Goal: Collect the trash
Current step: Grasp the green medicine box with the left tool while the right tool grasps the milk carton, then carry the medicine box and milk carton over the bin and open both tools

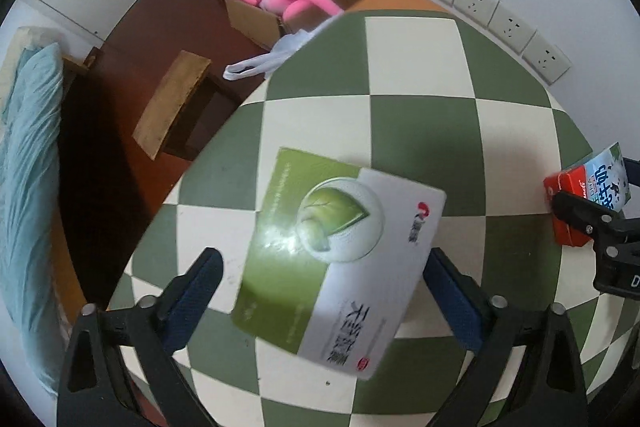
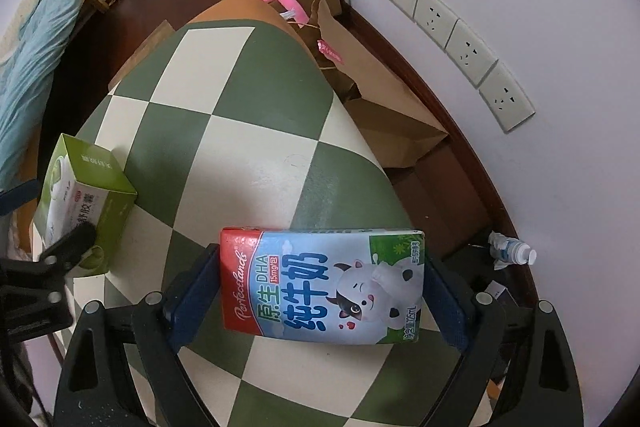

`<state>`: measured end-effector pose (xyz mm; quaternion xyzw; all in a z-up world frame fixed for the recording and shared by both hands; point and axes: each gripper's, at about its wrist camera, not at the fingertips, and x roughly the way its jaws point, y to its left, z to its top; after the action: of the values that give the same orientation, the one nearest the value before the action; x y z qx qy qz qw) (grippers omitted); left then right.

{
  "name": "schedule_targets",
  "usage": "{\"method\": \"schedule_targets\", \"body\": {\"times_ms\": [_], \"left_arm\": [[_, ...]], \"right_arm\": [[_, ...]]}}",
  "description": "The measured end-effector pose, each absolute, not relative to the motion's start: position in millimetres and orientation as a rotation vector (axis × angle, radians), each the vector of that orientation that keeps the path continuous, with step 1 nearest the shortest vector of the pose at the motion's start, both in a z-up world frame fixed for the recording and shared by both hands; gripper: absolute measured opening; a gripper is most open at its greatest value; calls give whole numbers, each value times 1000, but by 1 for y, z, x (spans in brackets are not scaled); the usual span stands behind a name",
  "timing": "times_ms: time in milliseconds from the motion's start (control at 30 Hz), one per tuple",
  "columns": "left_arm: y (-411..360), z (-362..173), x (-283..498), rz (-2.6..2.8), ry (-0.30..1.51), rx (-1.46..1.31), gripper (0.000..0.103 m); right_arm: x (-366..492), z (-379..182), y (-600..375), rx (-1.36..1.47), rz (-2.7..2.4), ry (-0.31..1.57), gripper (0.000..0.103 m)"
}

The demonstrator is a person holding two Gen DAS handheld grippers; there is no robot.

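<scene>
A green and white medicine box (image 1: 340,255) lies on the green-and-cream checkered table (image 1: 420,131). My left gripper (image 1: 324,287) is open around it: the right pad is near the box's edge, the left pad stands apart. A milk carton (image 2: 322,285) with a cartoon cow and red end lies on its side between the fingers of my right gripper (image 2: 320,291), whose pads sit against both ends. The carton also shows in the left wrist view (image 1: 588,203), and the medicine box shows in the right wrist view (image 2: 86,211).
On the floor beyond the table are a cardboard box with a pink plush toy (image 1: 288,1), a white plastic bag (image 1: 268,59), a wooden stool (image 1: 172,103) and brown paper bags (image 2: 384,107). A plastic bottle (image 2: 514,253) lies by the wall. A blue pillow (image 1: 28,163) is at left.
</scene>
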<state>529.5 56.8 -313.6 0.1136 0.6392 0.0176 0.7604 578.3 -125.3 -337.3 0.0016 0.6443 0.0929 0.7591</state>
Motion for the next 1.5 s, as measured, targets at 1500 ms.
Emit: {"method": "schedule_targets", "body": {"times_ms": [1500], "left_arm": [[229, -85, 55, 699, 745, -282, 78]], "right_arm": [[268, -125, 66, -114, 816, 1027, 94]]}}
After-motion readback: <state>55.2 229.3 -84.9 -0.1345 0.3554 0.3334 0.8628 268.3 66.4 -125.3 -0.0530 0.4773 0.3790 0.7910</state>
